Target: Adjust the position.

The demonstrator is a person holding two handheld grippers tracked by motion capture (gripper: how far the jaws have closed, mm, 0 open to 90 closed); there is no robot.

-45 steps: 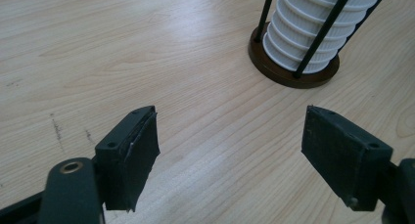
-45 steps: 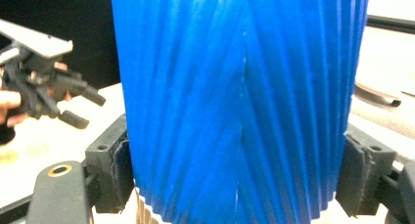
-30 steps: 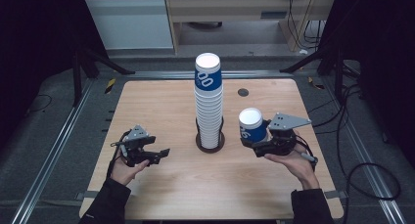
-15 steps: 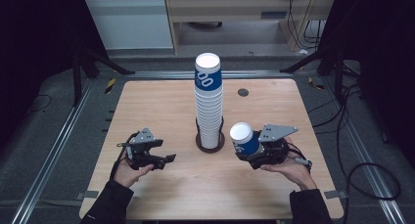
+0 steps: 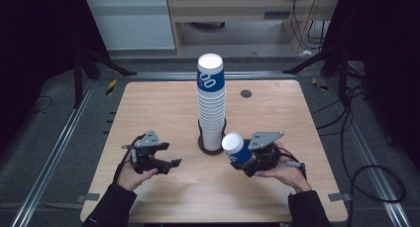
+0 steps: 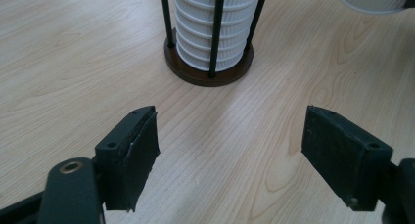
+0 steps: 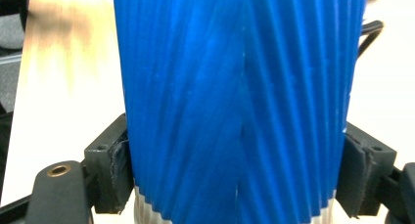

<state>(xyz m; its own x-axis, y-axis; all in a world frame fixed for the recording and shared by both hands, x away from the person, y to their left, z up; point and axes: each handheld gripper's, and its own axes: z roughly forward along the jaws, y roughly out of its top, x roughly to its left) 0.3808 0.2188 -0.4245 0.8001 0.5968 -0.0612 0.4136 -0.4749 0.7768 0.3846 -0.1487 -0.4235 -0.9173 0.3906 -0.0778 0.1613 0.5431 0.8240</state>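
Note:
A tall stack of blue-and-white paper cups point(image 5: 211, 103) stands upside down in a dark wire holder point(image 5: 211, 142) at the table's middle. My right gripper point(image 5: 246, 160) is shut on a single blue ribbed cup point(image 5: 236, 147), point(image 7: 235, 101), held tilted just right of the holder, white base up. Both pads press its sides in the right gripper view. My left gripper point(image 5: 171, 163), point(image 6: 230, 155) is open on the left, low over the wood, nothing between its jaws. The stack's foot point(image 6: 210, 38) lies ahead of it.
The wooden table point(image 5: 148, 108) has a small dark round hole point(image 5: 246, 93) at the back right. Metal rails and cables run along both sides. White cabinets stand behind the table.
My right gripper has carried the cup down and leftward, toward the front of the holder. The left hand stays about where it was.

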